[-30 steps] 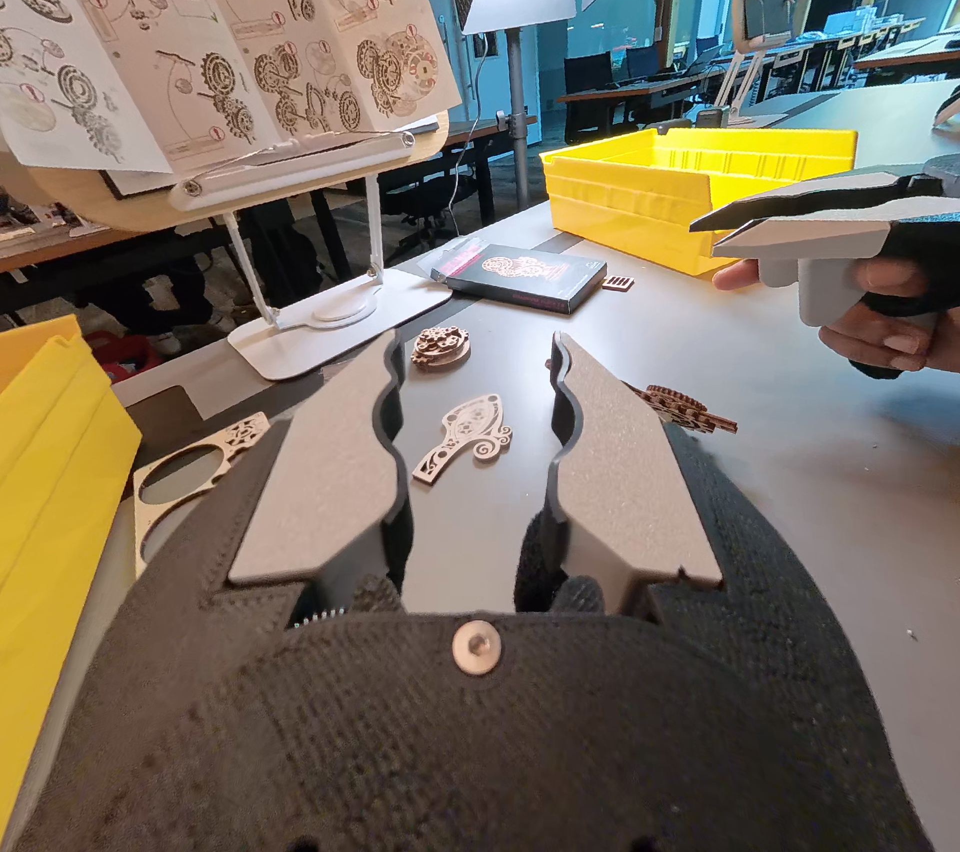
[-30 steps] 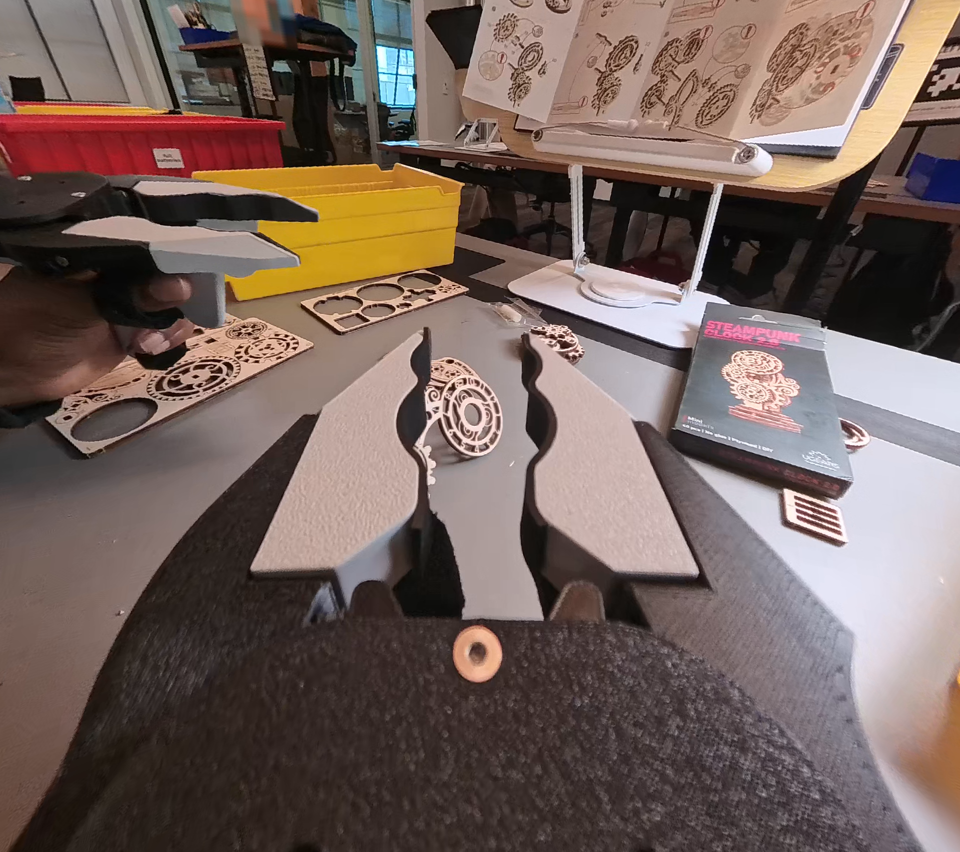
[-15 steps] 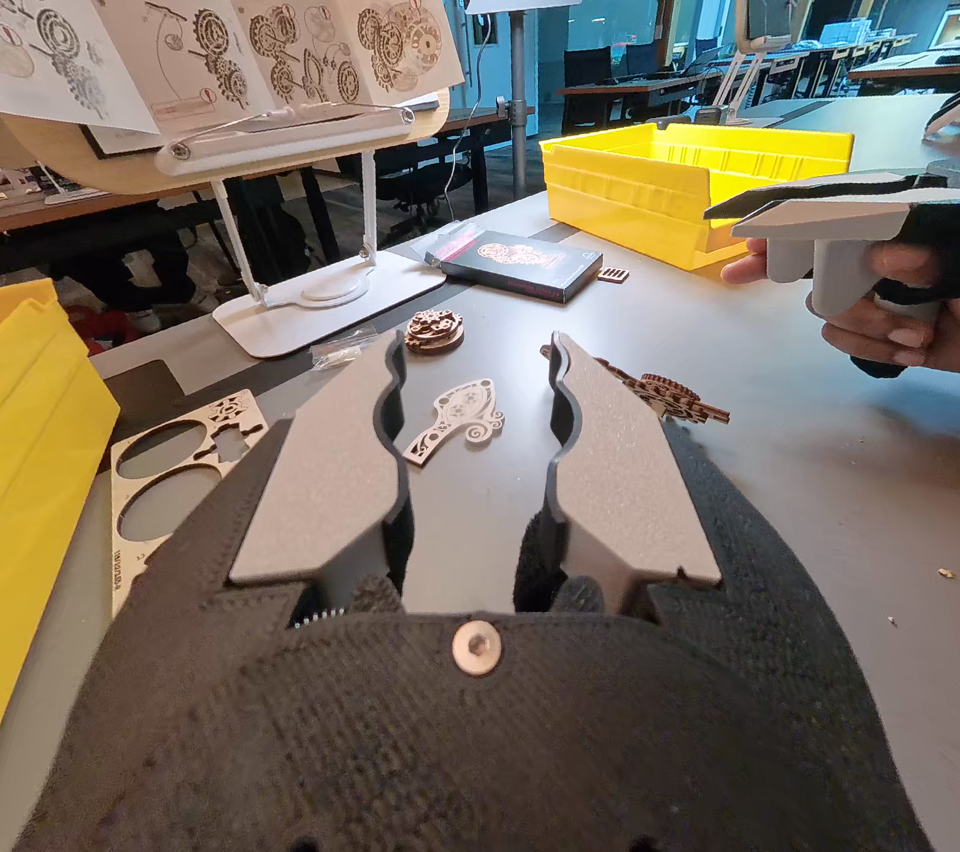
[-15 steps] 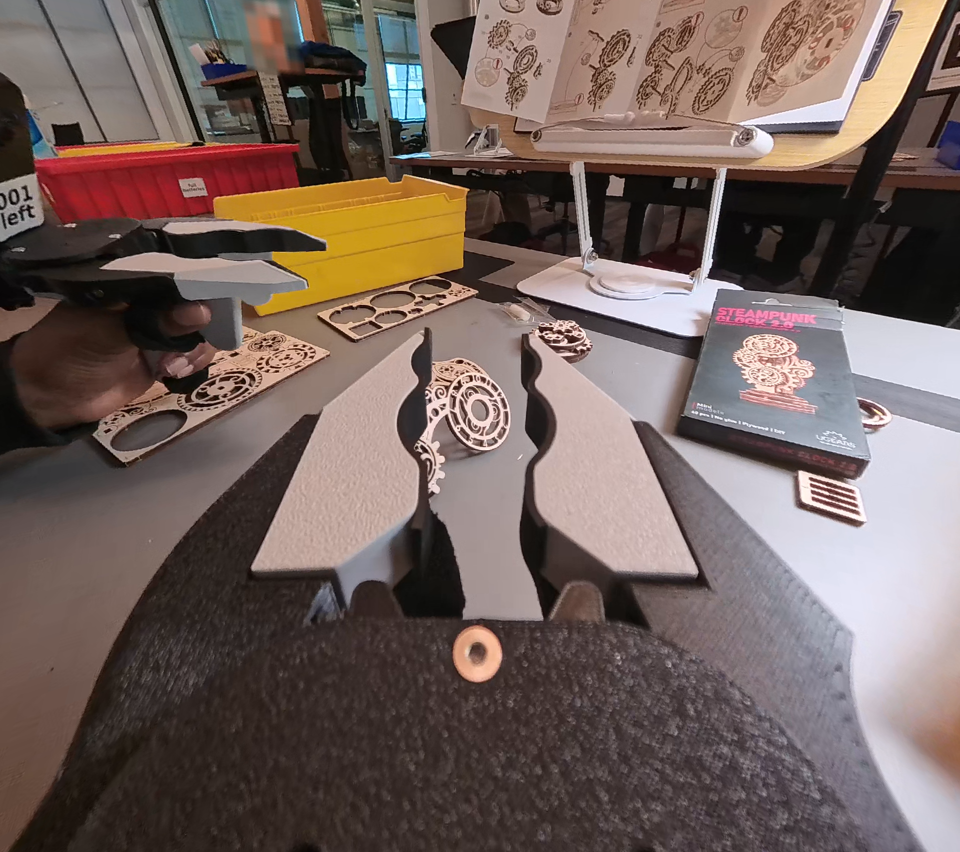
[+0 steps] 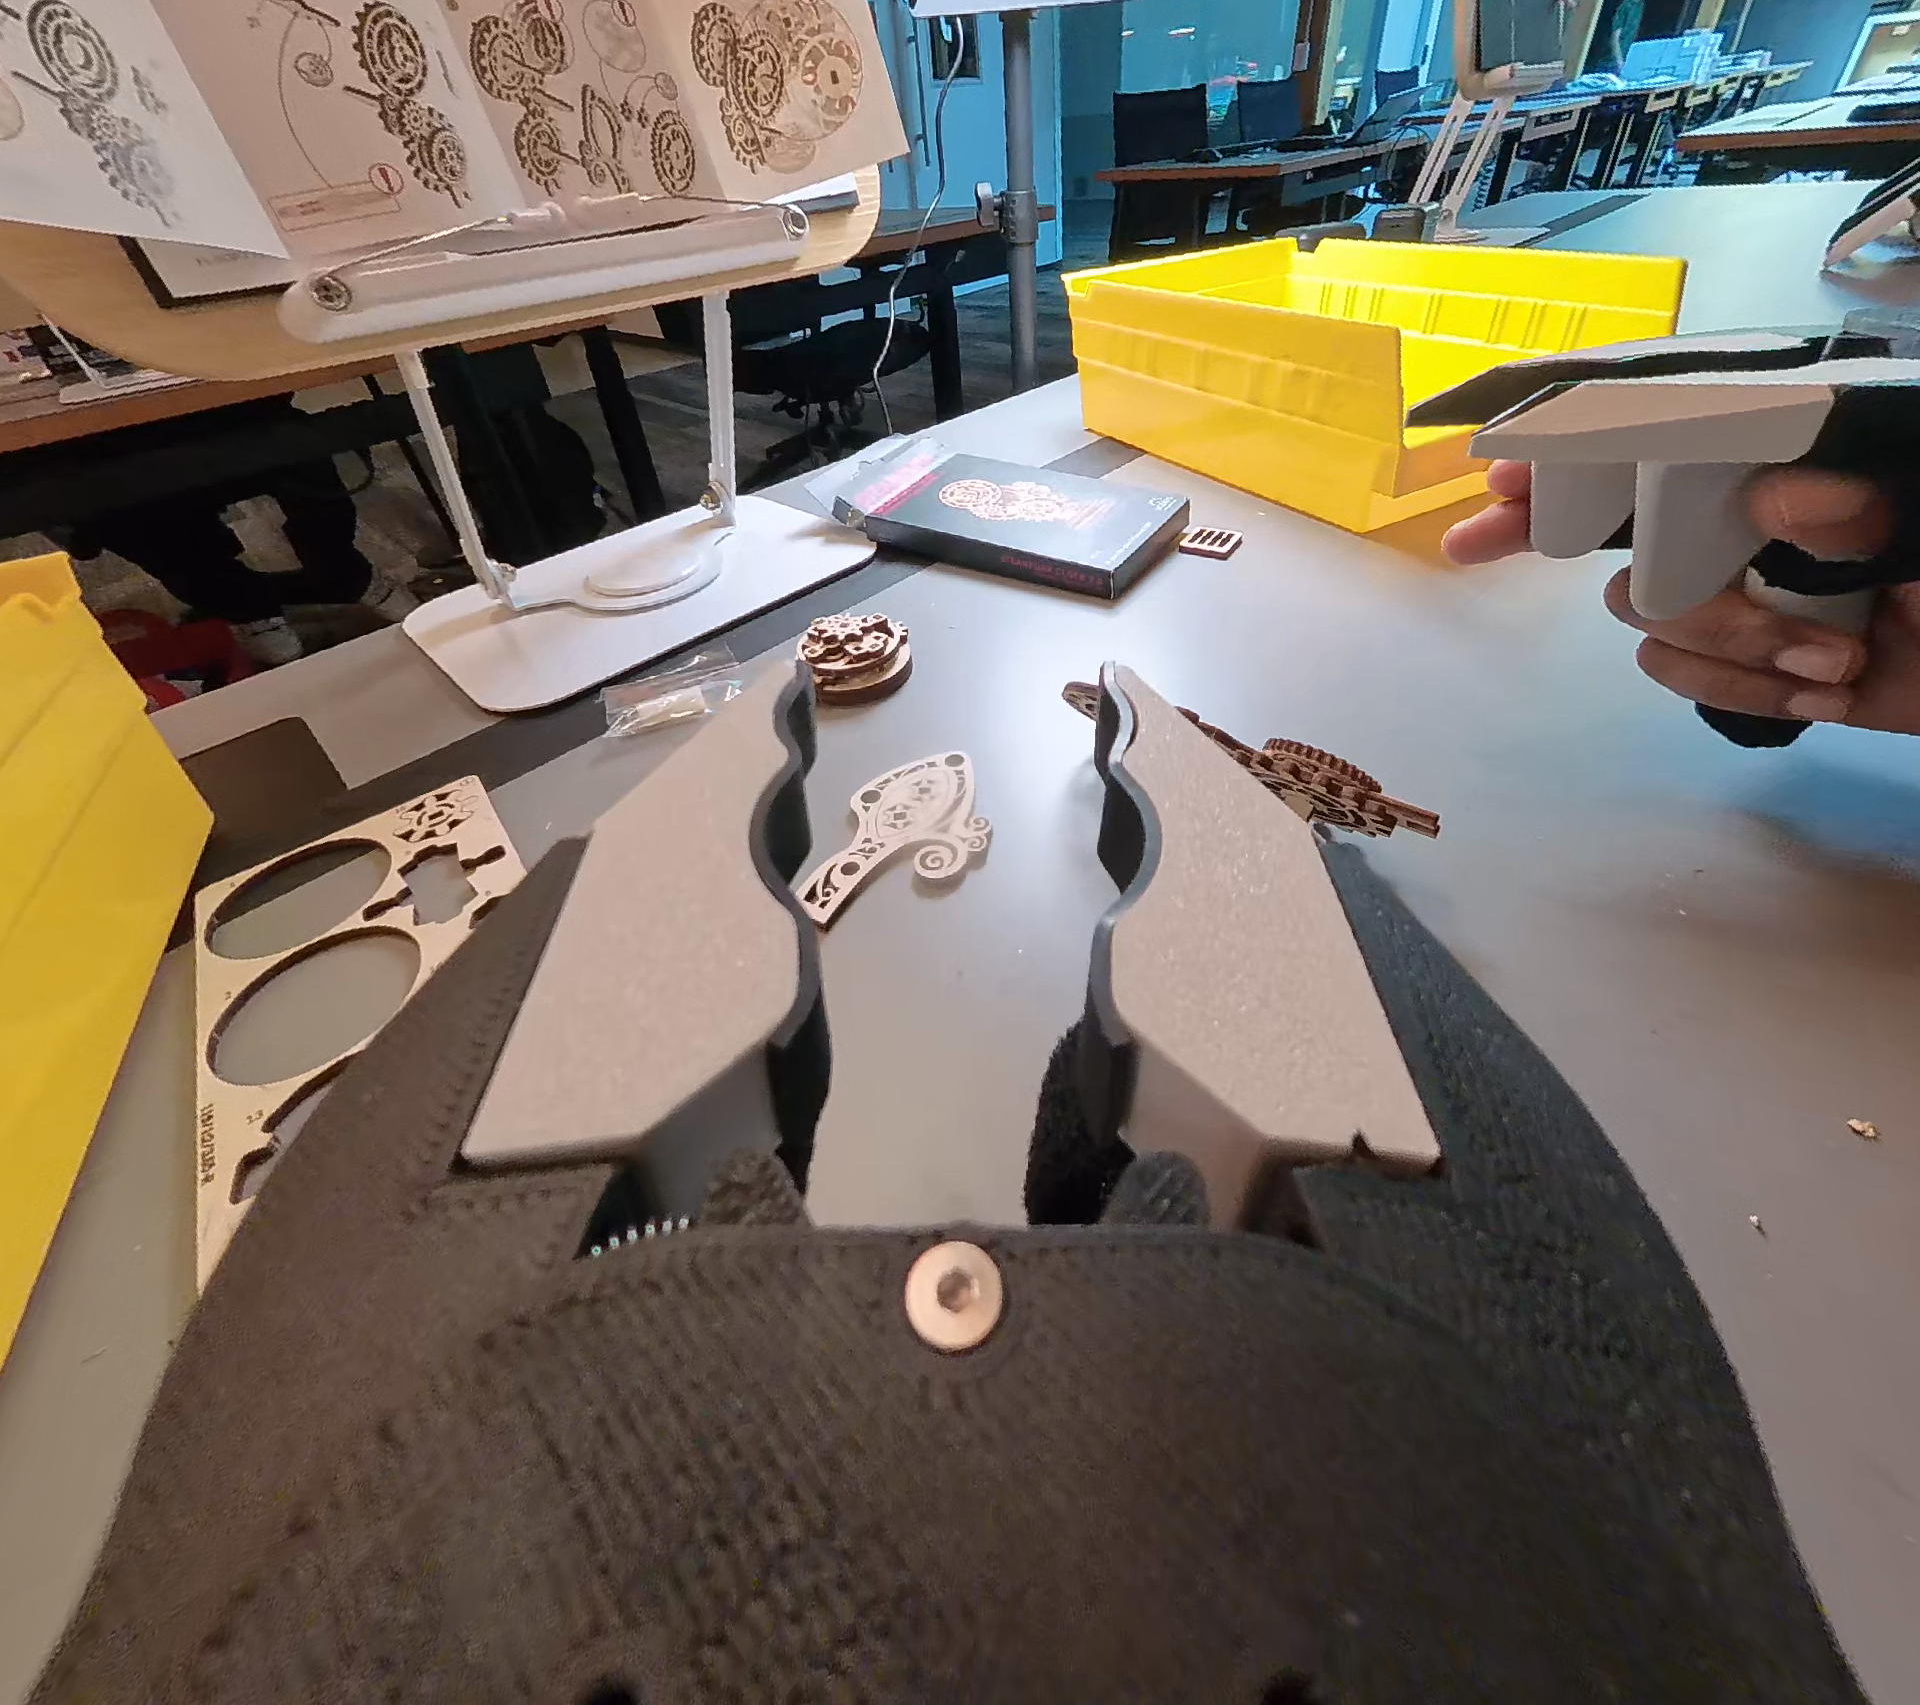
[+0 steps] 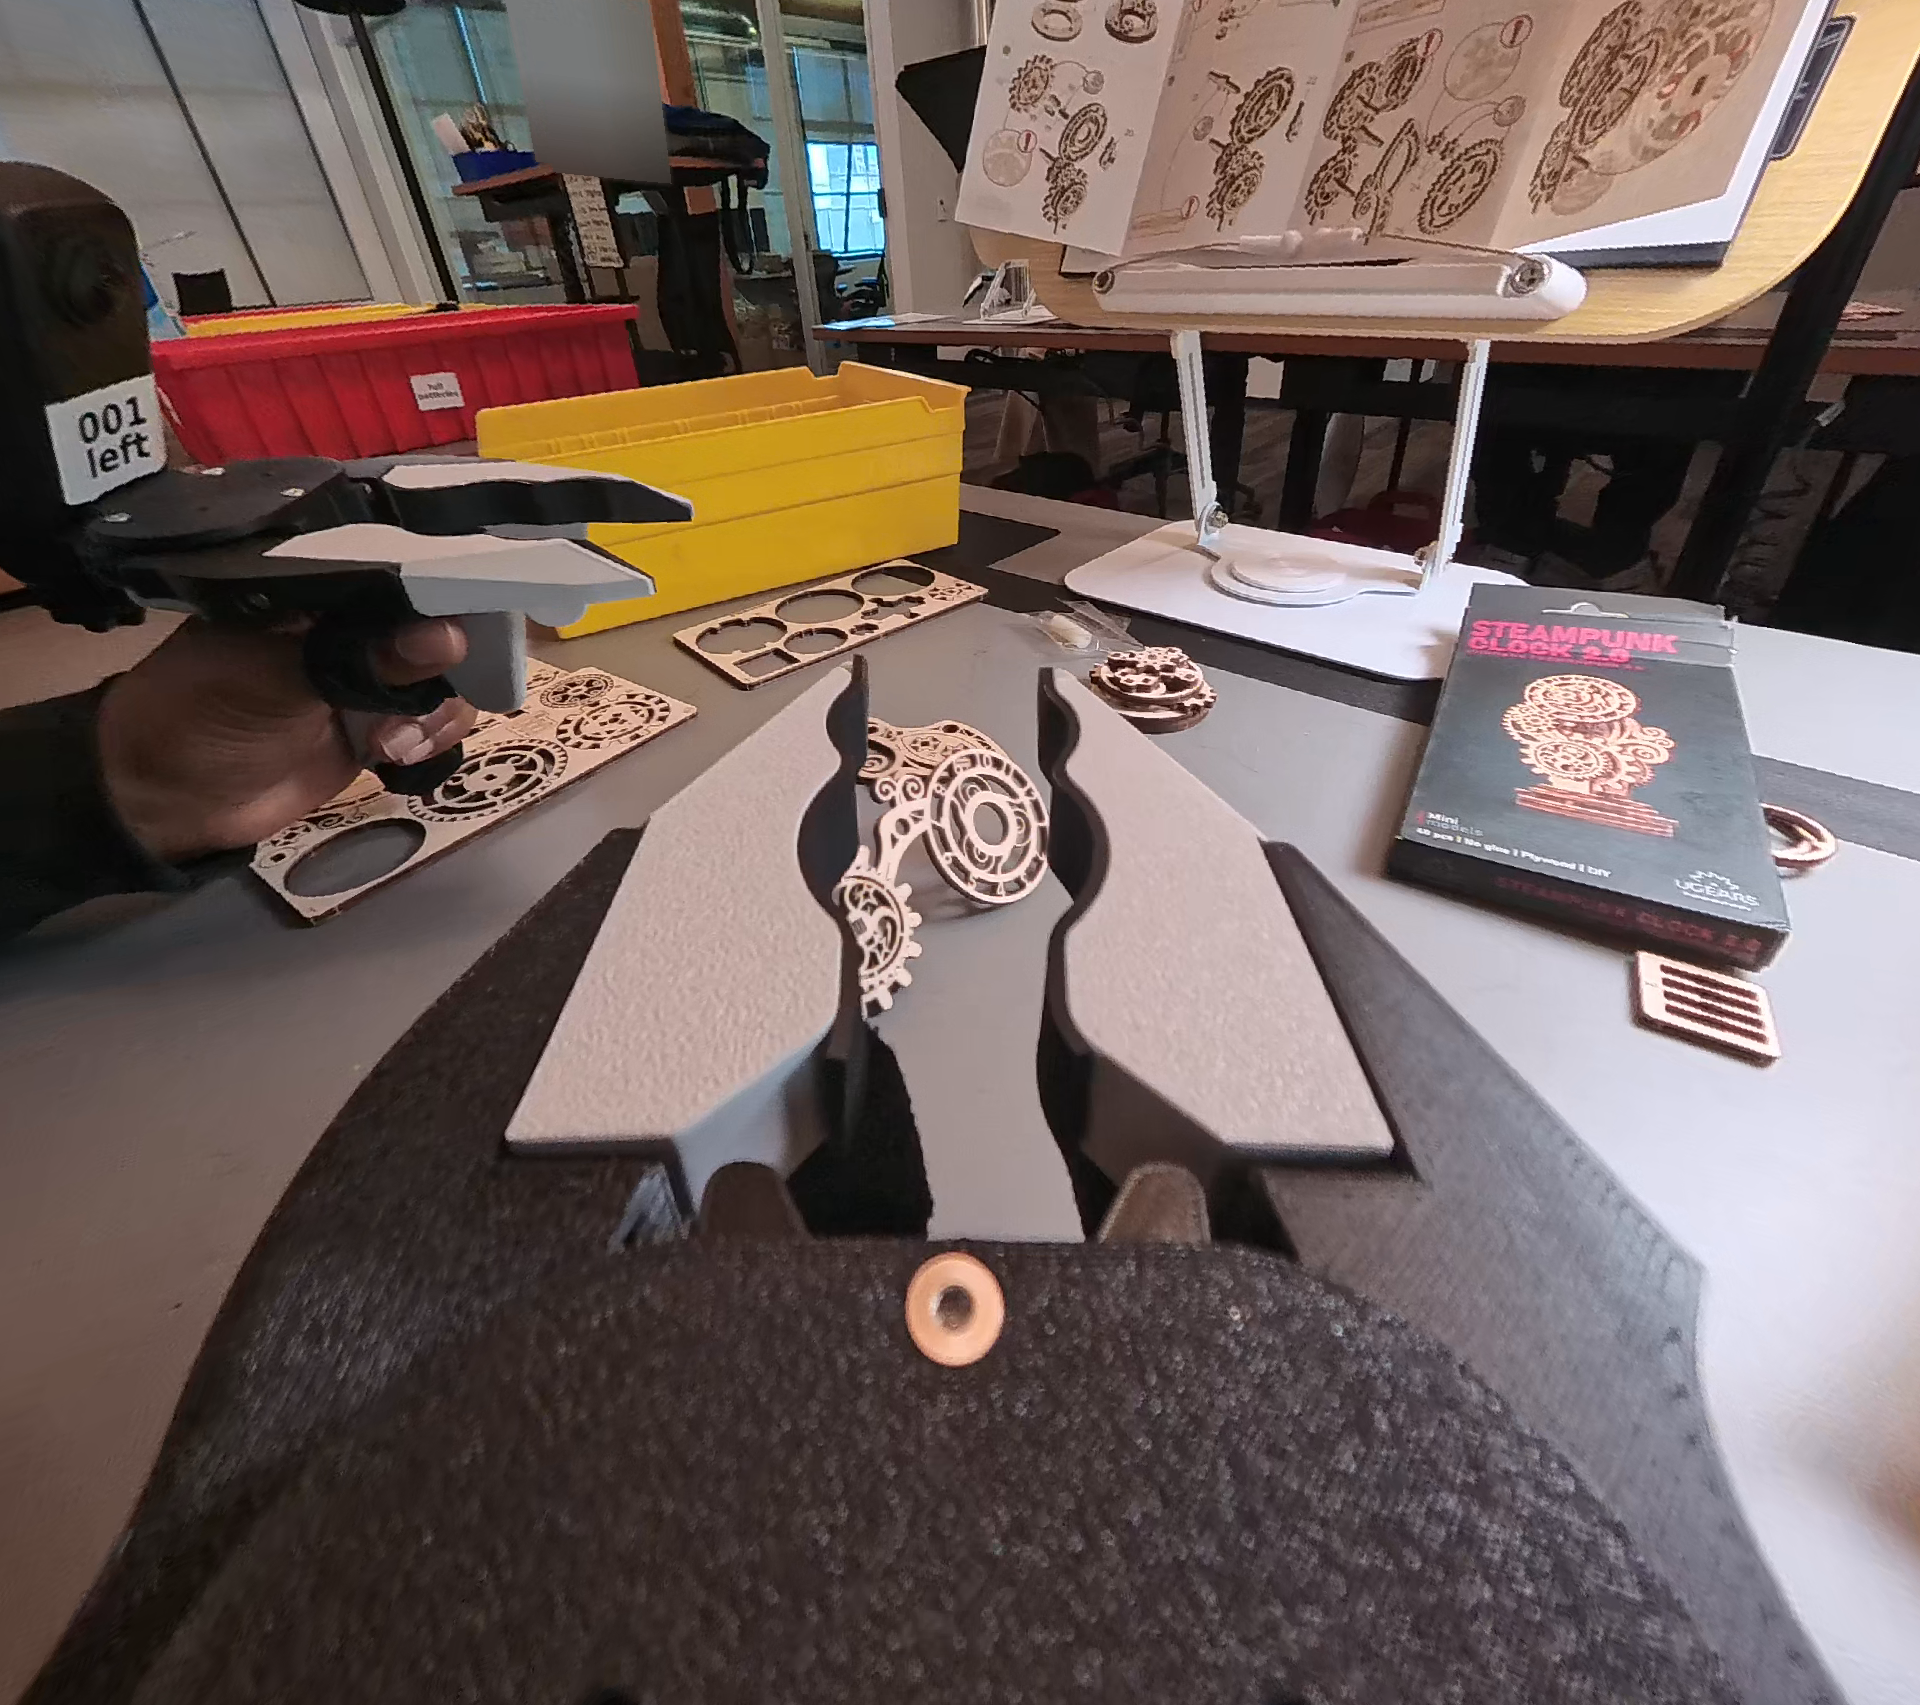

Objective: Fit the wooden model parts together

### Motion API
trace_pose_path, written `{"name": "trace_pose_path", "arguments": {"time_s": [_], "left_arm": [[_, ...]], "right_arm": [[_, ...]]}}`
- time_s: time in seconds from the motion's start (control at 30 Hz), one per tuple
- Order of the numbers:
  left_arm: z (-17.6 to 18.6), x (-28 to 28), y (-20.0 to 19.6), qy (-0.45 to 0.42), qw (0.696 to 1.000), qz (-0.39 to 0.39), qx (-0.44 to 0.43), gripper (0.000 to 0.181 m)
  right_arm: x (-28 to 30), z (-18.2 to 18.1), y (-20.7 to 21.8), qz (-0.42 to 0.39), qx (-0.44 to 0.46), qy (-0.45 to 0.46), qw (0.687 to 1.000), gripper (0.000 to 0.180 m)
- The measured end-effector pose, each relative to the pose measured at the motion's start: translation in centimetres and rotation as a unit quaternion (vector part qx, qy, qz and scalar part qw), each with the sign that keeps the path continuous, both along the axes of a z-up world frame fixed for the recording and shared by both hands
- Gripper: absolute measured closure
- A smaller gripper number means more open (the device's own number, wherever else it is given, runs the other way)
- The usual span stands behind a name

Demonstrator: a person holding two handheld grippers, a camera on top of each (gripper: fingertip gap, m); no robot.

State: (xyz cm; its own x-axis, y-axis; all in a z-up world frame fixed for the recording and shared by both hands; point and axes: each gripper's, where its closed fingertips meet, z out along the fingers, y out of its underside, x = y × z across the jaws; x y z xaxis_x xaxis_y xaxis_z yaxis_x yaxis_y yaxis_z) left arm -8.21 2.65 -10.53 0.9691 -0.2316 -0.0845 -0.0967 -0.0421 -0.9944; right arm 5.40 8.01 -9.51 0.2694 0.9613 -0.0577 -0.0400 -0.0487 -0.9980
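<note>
My left gripper point(image 5: 951, 705) is open and hovers low over the grey table point(image 5: 1558, 980). A pale flat ornate wooden piece point(image 5: 899, 834) lies on the table between its fingers, untouched. A brown gear assembly point(image 5: 1325, 788) lies just right of it, partly hidden by the right finger. A round gear stack point(image 5: 854, 653) sits beyond. My right gripper point(image 6: 951, 689) is open and empty, and the gear assembly point(image 6: 940, 834) shows through its gap. In the left wrist view it point(image 5: 1455, 424) hangs in the air at the far right. My left gripper point(image 6: 644, 549) also shows in the right wrist view.
An instruction-sheet stand point(image 5: 623, 575) is at the back, with a dark kit box point(image 5: 1023, 512) and a small grille piece point(image 5: 1210, 540) beside it. Yellow bins stand at the right point(image 5: 1299, 367) and left point(image 5: 62, 824). Punched-out wooden sheets point(image 6: 831, 627) lie near the left gripper. From either gripper's tips it is about 20 centimeters to the round gear stack point(image 5: 854, 653).
Both grippers have shifted slightly. The left one has drawn back a little. The gear assembly looks larger between the right fingers. Nothing was taken hold of.
</note>
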Motion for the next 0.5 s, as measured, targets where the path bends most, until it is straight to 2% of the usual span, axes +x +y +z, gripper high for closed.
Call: {"name": "trace_pose_path", "arguments": {"time_s": [0.5], "left_arm": [[0.03, -0.09, -0.02, -0.002, 1.0, 0.003, 0.002, 0.128]], "right_arm": [[-0.07, 0.1, -0.46, 0.008, 0.003, 0.002, 1.0, 0.152]]}}
